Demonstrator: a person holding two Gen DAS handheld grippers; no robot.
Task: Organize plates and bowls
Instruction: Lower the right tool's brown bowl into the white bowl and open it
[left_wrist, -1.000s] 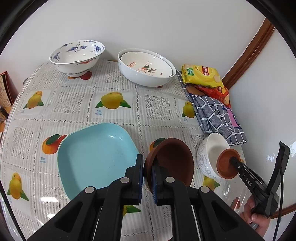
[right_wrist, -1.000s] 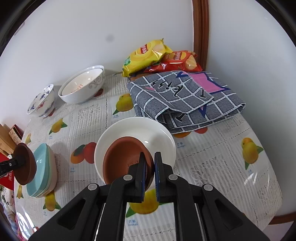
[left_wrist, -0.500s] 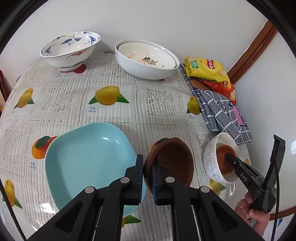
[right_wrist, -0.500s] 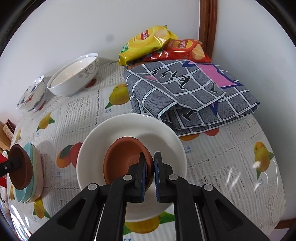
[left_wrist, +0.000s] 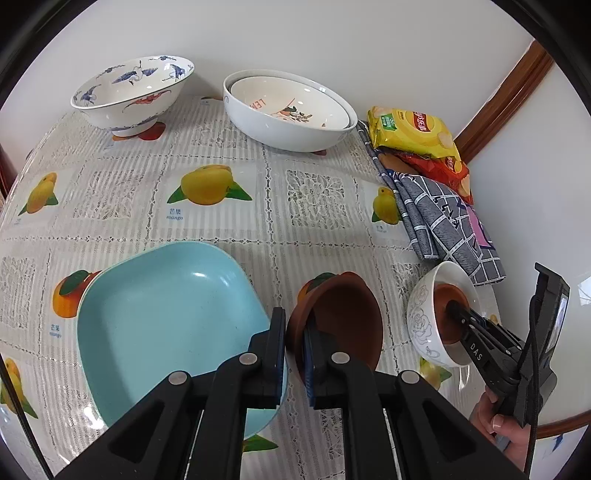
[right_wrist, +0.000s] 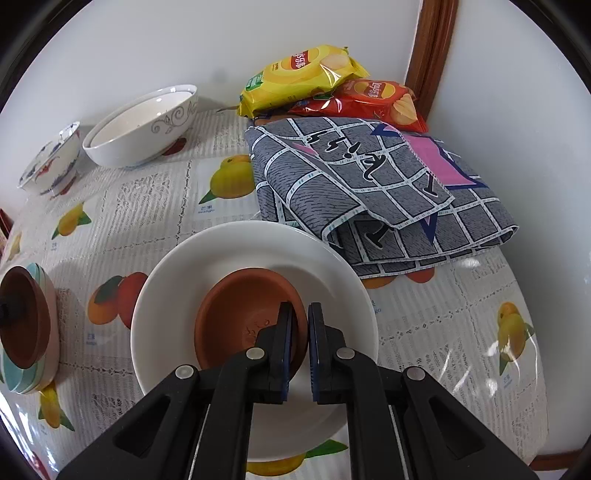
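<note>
My left gripper (left_wrist: 294, 343) is shut on the rim of a brown bowl (left_wrist: 345, 321), held tilted just right of a light blue square plate (left_wrist: 162, 325). My right gripper (right_wrist: 300, 332) is shut on the rim of a second brown bowl (right_wrist: 243, 321), which lies inside a white bowl (right_wrist: 184, 295). In the left wrist view that white bowl (left_wrist: 421, 317), with a faint rose pattern outside, stands at the right with the right gripper (left_wrist: 458, 314) reaching into it. The left gripper's brown bowl (right_wrist: 22, 325) and the blue plate (right_wrist: 50, 295) show at the left edge of the right wrist view.
A blue-and-white crane bowl (left_wrist: 133, 92) and two nested white bowls (left_wrist: 288, 110) stand at the back by the wall. A folded grey checked cloth (right_wrist: 369, 184) and two crisp bags (right_wrist: 306, 74) lie at the back right corner. The table edge (right_wrist: 532, 424) runs close to the right.
The right gripper has lowered its brown bowl deeper into the white bowl. The left gripper has moved slightly forward with its brown bowl, staying beside the blue plate.
</note>
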